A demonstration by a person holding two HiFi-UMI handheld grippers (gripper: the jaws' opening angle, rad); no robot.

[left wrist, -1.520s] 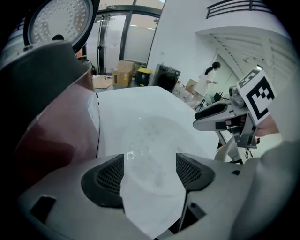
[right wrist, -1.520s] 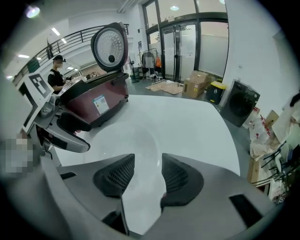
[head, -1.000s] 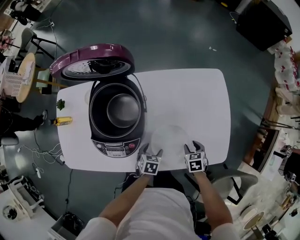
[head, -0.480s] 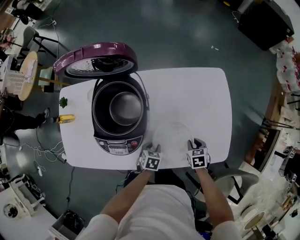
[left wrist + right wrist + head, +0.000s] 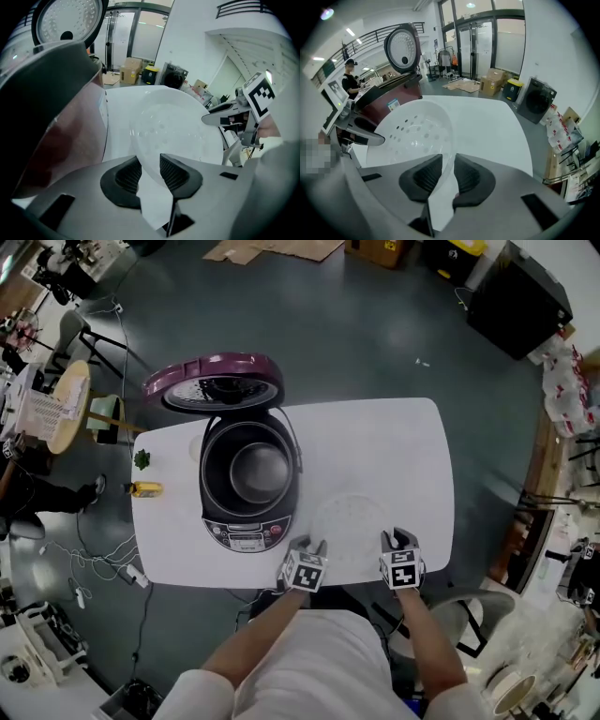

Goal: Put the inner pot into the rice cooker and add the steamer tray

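In left gripper view, rice cooker point(image 5: 51, 79) cut off by left edge; control panel point(image 5: 246, 533) print too small to read.

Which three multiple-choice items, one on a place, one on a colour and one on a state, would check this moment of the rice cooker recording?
1. Where is the steamer tray relative to the rice cooker?
A. inside it
B. to its right, at the table edge nearest the person
C. behind it

2. What colour is the cooker's open lid?
A. white
B. green
C. maroon

3. How do the left tongs and right tongs stand?
A. both shut on the tray's rim
B. both open, empty
C. only the left grips

Key: B, the head view shows the tray beside the cooker; C, the raised lid is maroon; A, both pairs, having just been closing, pinch the rim.
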